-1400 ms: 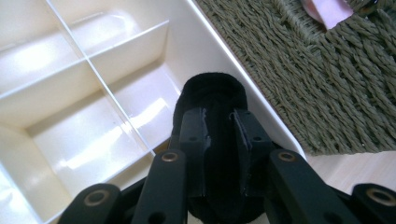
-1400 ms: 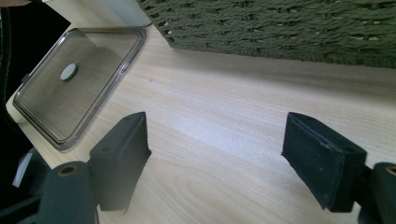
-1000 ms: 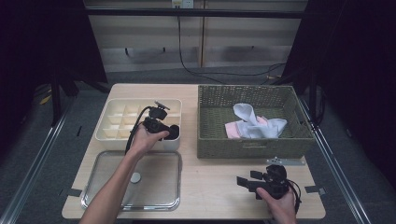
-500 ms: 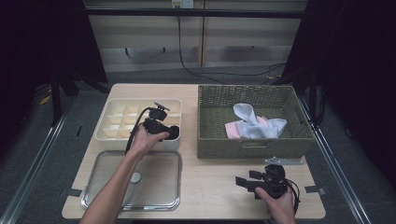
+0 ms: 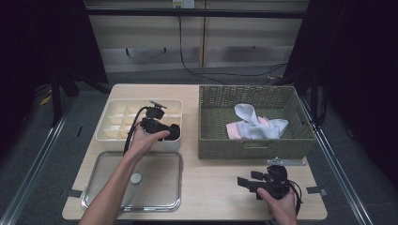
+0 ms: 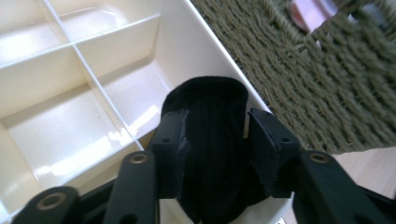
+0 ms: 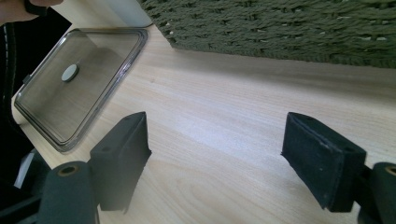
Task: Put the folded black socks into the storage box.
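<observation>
L tool [image 5: 174, 132] sits at the near right corner of the cream divided box [image 5: 117, 123], w/ a black sock [image 6: 212, 154] between its jaws; jaws have just been opening; in the L tool view a gap shows between the sock and the right-hand pad [image 6: 268, 154], the other pad lies against the fabric, so the grip reads as released, no squeeze; sock hangs down into the box's corner compartment, rolled top edge toward the far wall, just beside the box wall next to the basket; person's L hand [image 5: 145, 140] wraps the tool body, forearm coming in over the clear lid [image 5: 108, 192], which lies flat on the bench [image 5: 211, 187] in front of the box; green woven basket [image 5: 253, 145] stands just right of the box, w/ white [image 5: 256, 124] and pink [image 5: 233, 130] socks inside; R tool [image 5: 241, 182] rests low over the bench near its front edge, in front of the basket, held in the R hand [image 5: 281, 206]; its jaws stand wide apart w/ bare wood between them, nothing gripped.
</observation>
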`<state>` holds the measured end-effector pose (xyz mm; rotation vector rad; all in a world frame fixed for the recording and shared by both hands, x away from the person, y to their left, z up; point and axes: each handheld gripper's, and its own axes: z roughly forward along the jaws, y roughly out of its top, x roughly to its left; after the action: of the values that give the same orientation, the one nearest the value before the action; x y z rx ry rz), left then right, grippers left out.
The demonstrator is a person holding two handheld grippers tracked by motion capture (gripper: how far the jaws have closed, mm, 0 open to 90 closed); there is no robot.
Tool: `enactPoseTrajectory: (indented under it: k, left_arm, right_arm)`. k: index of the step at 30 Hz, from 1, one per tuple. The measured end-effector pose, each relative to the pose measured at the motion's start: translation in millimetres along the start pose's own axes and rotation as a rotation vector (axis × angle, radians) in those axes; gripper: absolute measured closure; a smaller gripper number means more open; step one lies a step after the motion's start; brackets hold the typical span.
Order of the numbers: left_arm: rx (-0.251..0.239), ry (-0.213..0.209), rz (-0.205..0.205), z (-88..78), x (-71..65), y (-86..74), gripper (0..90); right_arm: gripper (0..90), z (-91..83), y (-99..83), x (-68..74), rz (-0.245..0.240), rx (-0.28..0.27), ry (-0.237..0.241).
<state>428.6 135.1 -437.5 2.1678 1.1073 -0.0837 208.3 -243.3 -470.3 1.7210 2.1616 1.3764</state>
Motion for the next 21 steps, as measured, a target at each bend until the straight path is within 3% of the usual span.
enactPoseTrajectory:
  k: [6, 21]
  left_arm:
    - [-0.026, 0.012, -0.031, -8.1, 3.9, -1.7, 43.3]
    - [-0.077, 0.034, -0.036, -23.9, 3.1, -2.8, 26.1]
  right_arm:
    - [22.3, 0.1, 0.1, -0.8, 0.000, 0.002, 0.001]
    - [22.4, 2.6, 1.6, -1.0, 0.002, 0.006, -0.003]
